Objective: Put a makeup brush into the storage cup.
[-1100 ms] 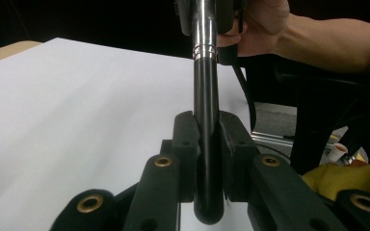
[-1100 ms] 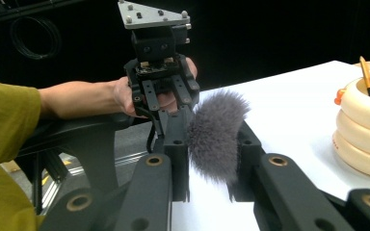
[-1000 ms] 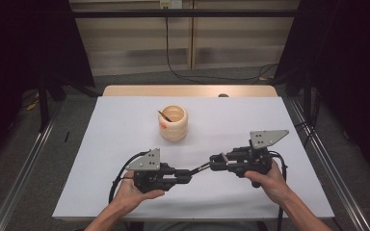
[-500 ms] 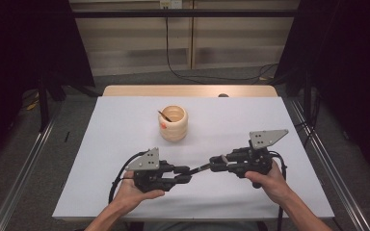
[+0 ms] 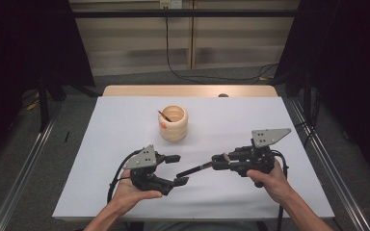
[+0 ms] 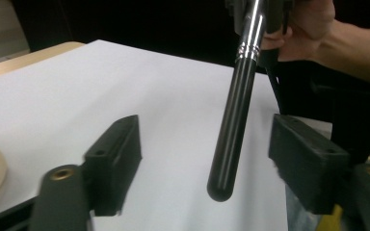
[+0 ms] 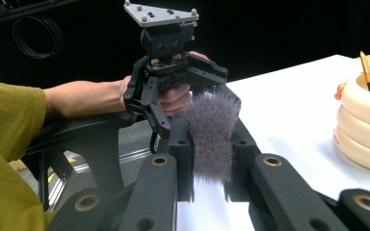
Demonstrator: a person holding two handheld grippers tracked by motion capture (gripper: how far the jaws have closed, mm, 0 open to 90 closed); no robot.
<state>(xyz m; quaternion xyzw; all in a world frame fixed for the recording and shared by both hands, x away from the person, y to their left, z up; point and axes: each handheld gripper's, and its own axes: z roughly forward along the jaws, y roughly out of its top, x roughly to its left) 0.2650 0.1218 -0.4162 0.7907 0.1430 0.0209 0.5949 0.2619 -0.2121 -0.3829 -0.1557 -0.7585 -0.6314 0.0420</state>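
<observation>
A black-handled brush (image 5: pixel 195 169) with a grey bristle head (image 7: pixel 211 130) hangs level between the two grippers, above the white table (image 5: pixel 270 120). My right gripper (image 5: pixel 218 163) is shut on the bristle head, one pad on each side of it (image 7: pixel 211 166). The handle (image 6: pixel 236 110) points at my left gripper (image 5: pixel 179 169). Its jaws have just been opening and stand wide apart (image 6: pixel 212 161). The handle's tip sits between them, touching neither pad (image 6: pixel 118 154). A person's hand holds each gripper.
A pale ringed wooden holder (image 5: pixel 173 123) stands behind the grippers at mid-table, with a thin brush (image 7: pixel 367 72) leaning inside it. The table's far wooden edge (image 5: pixel 188 90) and metal rails (image 5: pixel 327 159) bound the work area.
The left gripper's jaws have opened and let go of the brush handle. Both hands have stayed in place, and the right gripper keeps its hold on the bristles.
</observation>
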